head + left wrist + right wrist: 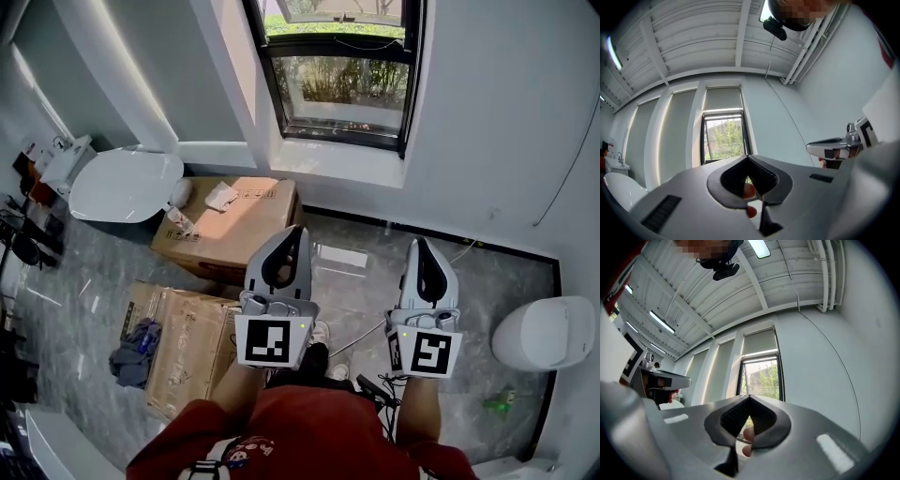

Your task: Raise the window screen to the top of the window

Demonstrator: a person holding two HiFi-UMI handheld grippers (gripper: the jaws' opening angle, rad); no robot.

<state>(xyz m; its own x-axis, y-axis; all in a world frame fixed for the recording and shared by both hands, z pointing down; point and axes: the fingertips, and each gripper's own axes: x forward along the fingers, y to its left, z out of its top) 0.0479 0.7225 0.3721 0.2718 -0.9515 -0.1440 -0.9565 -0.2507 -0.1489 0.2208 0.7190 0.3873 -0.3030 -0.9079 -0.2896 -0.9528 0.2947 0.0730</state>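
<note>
Both pairs of jaws are pressed fully together with nothing between them. The left gripper (749, 158) and the right gripper (749, 398) are both empty, and both tilt a little upward toward the wall ahead.

The two grippers sit side by side, well short of the window (342, 80), which lies ahead of and above both tips. In the head view the left gripper points up at the window's lower left part, while the right gripper lines up with its right frame edge. Neither looks clearly nearer, though the left tip reaches slightly further forward.

The window is taller than it is wide, so the screen has to travel up along that long axis, and any pull bar would run crosswise. The lower pane looks duller than the bright strip above the crossbar (337, 47). This suggests the screen sits low in the frame, but its mesh and handle cannot be made out from here.

A cardboard box (234, 220) stands on the floor below the sill (328, 161), left of the straight path. Both hands probably need to close in and rise before either can grip.
</note>
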